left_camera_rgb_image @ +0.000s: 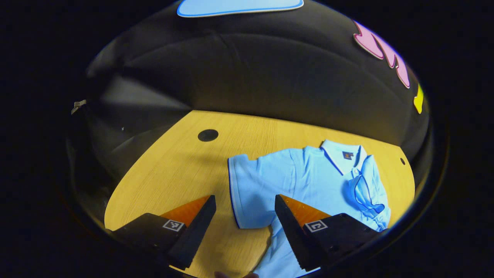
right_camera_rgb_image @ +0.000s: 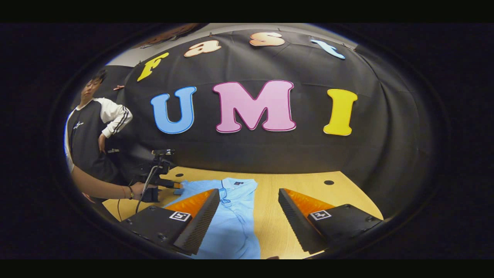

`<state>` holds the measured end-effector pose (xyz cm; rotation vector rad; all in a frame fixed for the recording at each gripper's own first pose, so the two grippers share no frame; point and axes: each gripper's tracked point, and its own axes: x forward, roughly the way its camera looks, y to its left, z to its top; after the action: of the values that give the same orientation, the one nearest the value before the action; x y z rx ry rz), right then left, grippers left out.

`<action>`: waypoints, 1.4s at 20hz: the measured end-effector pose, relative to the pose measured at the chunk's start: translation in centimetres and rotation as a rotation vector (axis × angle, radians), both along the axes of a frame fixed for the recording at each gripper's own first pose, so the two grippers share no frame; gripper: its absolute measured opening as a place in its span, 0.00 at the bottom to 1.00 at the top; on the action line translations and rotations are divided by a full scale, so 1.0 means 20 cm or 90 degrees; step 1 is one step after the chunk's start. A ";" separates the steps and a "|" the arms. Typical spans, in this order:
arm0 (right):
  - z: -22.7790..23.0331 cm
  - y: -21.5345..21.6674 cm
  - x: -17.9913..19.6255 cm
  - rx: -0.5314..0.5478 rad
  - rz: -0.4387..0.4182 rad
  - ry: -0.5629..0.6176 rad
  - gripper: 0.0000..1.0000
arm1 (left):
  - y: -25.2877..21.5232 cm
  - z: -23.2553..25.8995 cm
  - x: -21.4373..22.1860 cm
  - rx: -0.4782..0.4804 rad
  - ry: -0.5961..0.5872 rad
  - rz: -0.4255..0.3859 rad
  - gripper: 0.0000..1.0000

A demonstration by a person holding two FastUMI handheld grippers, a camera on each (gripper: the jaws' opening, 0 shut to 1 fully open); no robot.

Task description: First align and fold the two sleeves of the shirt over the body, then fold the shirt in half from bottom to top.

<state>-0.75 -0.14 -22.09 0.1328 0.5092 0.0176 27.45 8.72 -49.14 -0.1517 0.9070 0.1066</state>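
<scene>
a light blue shirt (left_camera_rgb_image: 308, 181) lies flat on the wooden worktop (left_camera_rgb_image: 173, 173), one sleeve folded over its body; the left tool (left_camera_rgb_image: 244, 216) and right tool (right_camera_rgb_image: 249, 210) hover wide, gripping nothing.

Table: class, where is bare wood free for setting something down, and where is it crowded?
Left gripper view: the table is bare between the shirt's open sleeve and its left edge, around the dark hole. Right gripper view: bare wood lies right of the shirt, toward another hole. Crowded: by the far sleeve, where the left gripper hovers.
</scene>
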 end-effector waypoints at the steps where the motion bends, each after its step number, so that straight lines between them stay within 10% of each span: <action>1: -0.01 0.00 -0.01 0.001 0.001 0.003 0.95 | 0.01 -0.02 0.02 0.016 0.004 -0.008 0.98; 15: -0.01 0.01 0.00 0.018 0.009 0.012 0.95 | -0.04 -0.16 0.05 -0.005 0.099 -0.021 0.99; 23: -0.03 -0.03 -0.03 0.025 0.000 0.024 0.95 | -0.16 -0.15 0.08 -0.013 0.091 -0.054 0.16; 28: -0.05 -0.05 -0.06 0.023 0.000 0.033 0.96 | -0.16 -0.14 0.08 -0.027 0.085 -0.046 0.06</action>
<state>-2.03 -1.24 -23.06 0.1693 0.5604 0.0228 29.11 5.51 -51.98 -0.1528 1.0476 0.0308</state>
